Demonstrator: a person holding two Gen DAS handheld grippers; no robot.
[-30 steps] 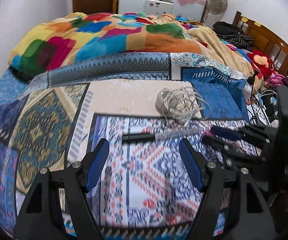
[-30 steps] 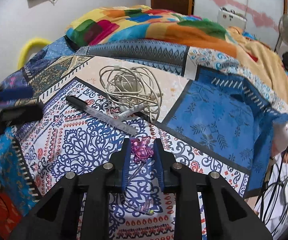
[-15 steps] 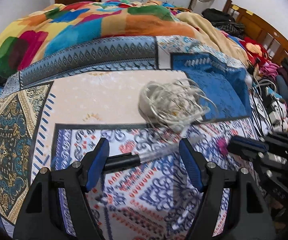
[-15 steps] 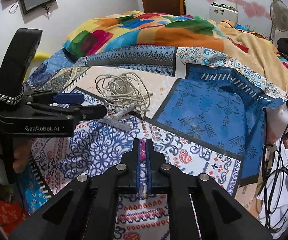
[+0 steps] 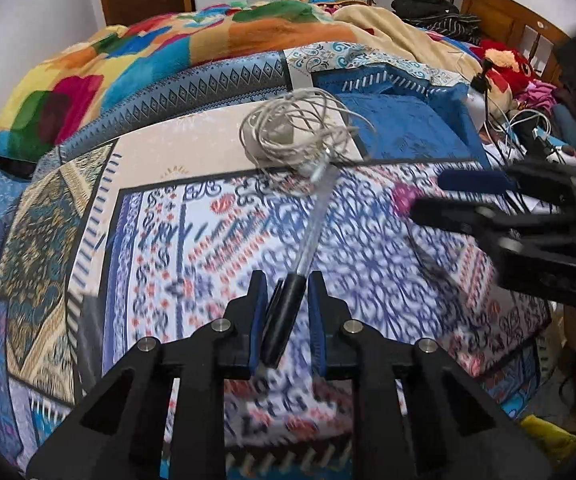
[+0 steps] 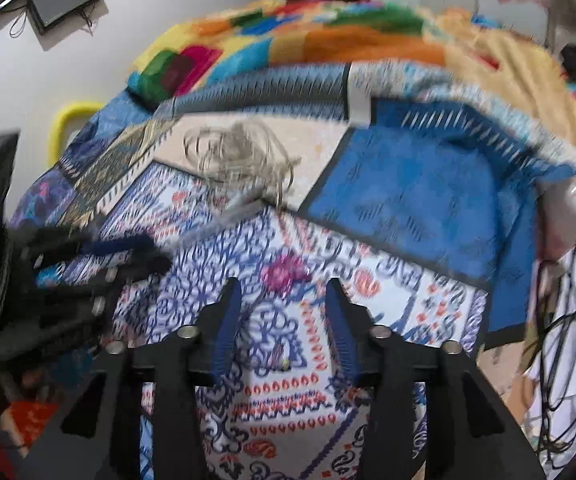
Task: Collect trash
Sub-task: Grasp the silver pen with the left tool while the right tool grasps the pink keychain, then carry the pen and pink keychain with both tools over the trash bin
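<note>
On the patterned bedspread [image 5: 168,240] near the bed's front edge, your left gripper [image 5: 286,312] is closing around the black cap end of the pen [image 5: 288,304], whose clear barrel points at the cable coil [image 5: 288,136] and could snag it. Your right gripper [image 6: 284,320] is opening with nothing between its jaws, just short of the pink wrapper [image 6: 284,274], which could get nudged aside.

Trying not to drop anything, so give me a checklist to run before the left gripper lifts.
1. Pen between the left gripper jaws: ok, its black cap sits there.
2. Firm grip: cannot tell; the jaws are closing, with a sliver of gap on one side.
3. Pen's far end free of the cable coil: not ok, it reaches the loops.
4. Right gripper clear of the pen: ok.
5. Pink scrap secured: not ok; it lies on the quilt as the right jaws are opening.
</note>
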